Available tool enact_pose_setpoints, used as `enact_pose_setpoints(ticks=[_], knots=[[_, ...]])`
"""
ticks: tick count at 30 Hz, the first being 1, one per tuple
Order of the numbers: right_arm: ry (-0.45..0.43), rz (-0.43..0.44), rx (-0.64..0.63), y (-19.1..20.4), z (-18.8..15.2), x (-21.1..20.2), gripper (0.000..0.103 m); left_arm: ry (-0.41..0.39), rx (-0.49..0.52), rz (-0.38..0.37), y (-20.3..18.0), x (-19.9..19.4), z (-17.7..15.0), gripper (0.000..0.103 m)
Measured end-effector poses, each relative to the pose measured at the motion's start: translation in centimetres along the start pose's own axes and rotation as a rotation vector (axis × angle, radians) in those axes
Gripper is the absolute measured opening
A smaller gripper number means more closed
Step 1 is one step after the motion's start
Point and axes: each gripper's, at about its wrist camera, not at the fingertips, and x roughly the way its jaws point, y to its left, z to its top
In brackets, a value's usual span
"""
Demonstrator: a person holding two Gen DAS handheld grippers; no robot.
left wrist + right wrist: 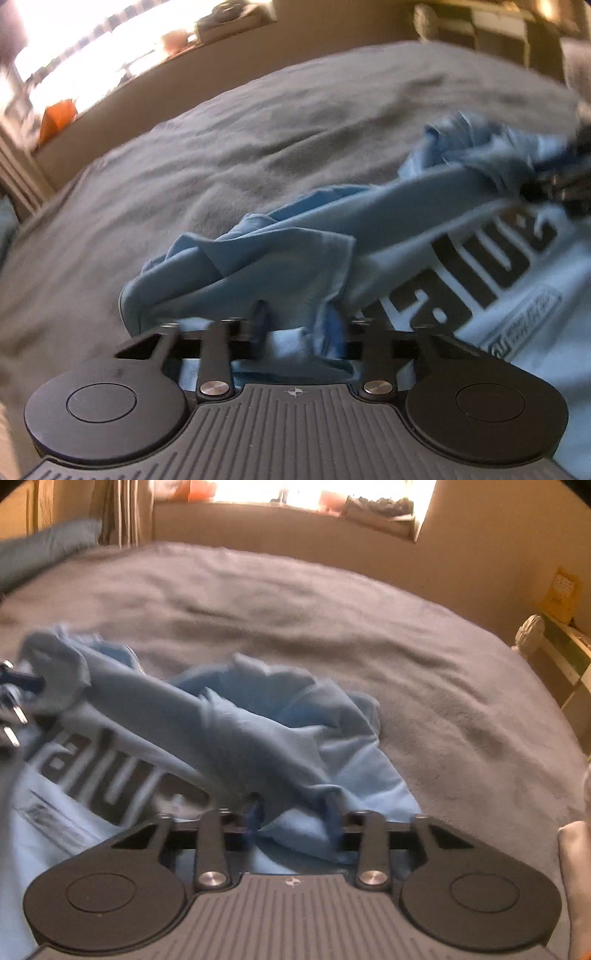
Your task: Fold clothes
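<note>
Light blue T-shirt pinched at two points over the grey bed

We work over a wide grey bedspread (258, 122), and on it lies our light blue T-shirt (280, 243), rumpled, its dark printed lettering (491, 258) facing up on the near side. The cloth looks thin, soft and light, so we expect it to sag and bunch wherever we do not support it; it is not fragile, but smooth enough to slip from a shallow pinch. Our left gripper (299, 328) has its jaws drawn nearly together with a bunched fold of the shirt between them, and our right gripper (295, 812) is likewise nearly closed on a fold. We judge seams, hem or shoulders the best places to hold, since doubled edges grip better than loose middle cloth.
</note>
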Motion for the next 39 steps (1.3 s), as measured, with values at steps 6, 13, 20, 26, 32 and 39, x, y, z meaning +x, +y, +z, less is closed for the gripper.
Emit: enact_pose_setpoints(ticks=[6, 13, 20, 26, 32, 39], knots=[[-0.119, 0.161, 0.381, -6.3, 0.1, -3.1, 0.005, -0.066, -0.405, -0.122, 7.2, -2.7, -0.8, 0.007], [-0.248, 0.199, 0.867, -16.0, -2.7, -4.9, 0.005, -0.104, -0.858, -0.053, 16.6, -4.3, -4.8, 0.006], [-0.243, -0.003, 1.366, -22.2, -9.8, -3.7, 0.005, 0.002, -1.150, 0.078, 20.3, -3.5, -10.1, 0.006], [-0.176, -0.046, 1.648, -23.3, -15.7, -2.9, 0.006, -0.011, -1.106, 0.068, 19.6, -3.8, -10.1, 0.032], [-0.167, -0.073, 1.401, -21.8, -14.3, -7.3, 0.011, -0.089, -0.929, 0.061, 18.2, -7.4, -8.1, 0.066], [-0.265, 0.108, 0.937, -15.6, -11.0, -16.6, 0.036, -0.245, -0.565, 0.007, 15.2, -15.8, -5.8, 0.103]])
